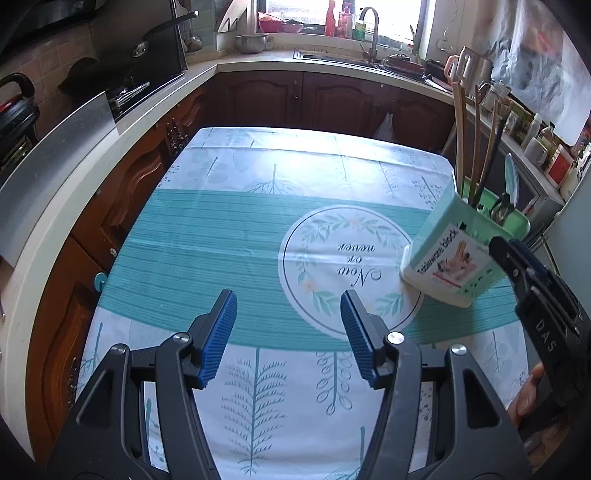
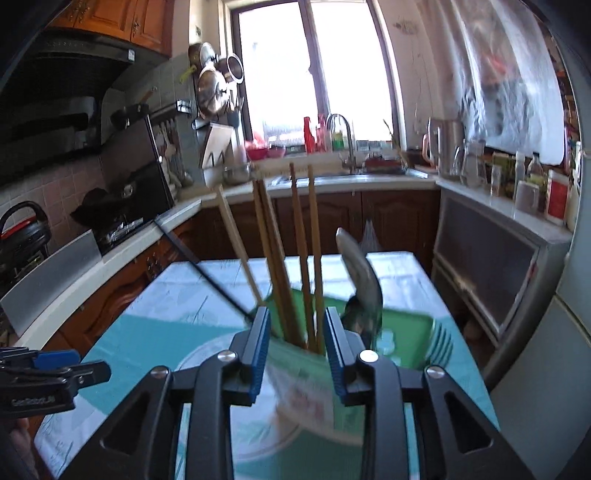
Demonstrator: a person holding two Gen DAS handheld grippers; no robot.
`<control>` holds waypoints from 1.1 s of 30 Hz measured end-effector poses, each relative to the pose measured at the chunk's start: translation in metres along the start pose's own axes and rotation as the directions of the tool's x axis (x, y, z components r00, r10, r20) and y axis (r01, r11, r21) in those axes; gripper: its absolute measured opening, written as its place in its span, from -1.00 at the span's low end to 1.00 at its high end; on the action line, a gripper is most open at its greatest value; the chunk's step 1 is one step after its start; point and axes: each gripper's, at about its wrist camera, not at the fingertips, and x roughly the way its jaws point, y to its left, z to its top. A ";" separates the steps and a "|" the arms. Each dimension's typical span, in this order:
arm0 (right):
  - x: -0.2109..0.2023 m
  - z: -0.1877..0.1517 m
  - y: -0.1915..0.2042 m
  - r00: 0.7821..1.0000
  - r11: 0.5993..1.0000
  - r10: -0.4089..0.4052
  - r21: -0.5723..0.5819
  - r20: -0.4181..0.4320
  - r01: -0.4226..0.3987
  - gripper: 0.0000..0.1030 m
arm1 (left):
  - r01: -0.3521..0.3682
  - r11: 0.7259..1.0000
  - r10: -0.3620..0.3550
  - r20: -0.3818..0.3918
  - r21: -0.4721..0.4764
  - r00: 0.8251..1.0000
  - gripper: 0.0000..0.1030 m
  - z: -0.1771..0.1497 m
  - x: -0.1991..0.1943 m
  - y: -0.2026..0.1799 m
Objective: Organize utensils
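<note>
A mint-green utensil holder (image 1: 450,266) labelled "Tableware block" stands tilted at the right of the table. It holds several wooden chopsticks (image 1: 460,129), a spoon (image 1: 511,177) and other cutlery. My left gripper (image 1: 288,299) hangs open over the bare cloth, with nothing between its fingers. My right gripper (image 1: 498,245) reaches the holder from the right. In the right wrist view the right gripper (image 2: 295,317) stands open, with the blurred holder (image 2: 295,369) and chopsticks (image 2: 303,258) just beyond the gap. A spoon (image 2: 360,273) and a fork (image 2: 441,343) stick up to the right. The left gripper (image 2: 92,363) shows at the far left.
The table carries a teal and white cloth (image 1: 221,229) with a round emblem. Dark wooden cabinets and a white counter run along the left and back, with a stove (image 1: 125,92), a sink (image 1: 369,33) and jars (image 1: 535,144) on the right counter.
</note>
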 end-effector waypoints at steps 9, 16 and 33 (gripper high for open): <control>-0.012 -0.020 0.021 0.985 0.999 0.034 0.008 -0.168 -0.033 -0.35 | -0.084 0.996 0.084 -0.001 0.020 0.996 0.30 -0.017 -0.019 -0.002; -0.033 -0.018 0.048 0.962 0.998 0.034 -0.040 -0.270 -0.047 -0.35 | -0.141 0.988 0.135 0.094 0.060 0.986 0.52 -0.022 -0.059 -0.010; -0.097 -0.003 0.066 0.974 0.997 0.006 -0.072 -0.227 -0.023 0.09 | -0.129 0.990 0.113 0.206 0.064 0.972 0.59 -0.024 -0.137 -0.018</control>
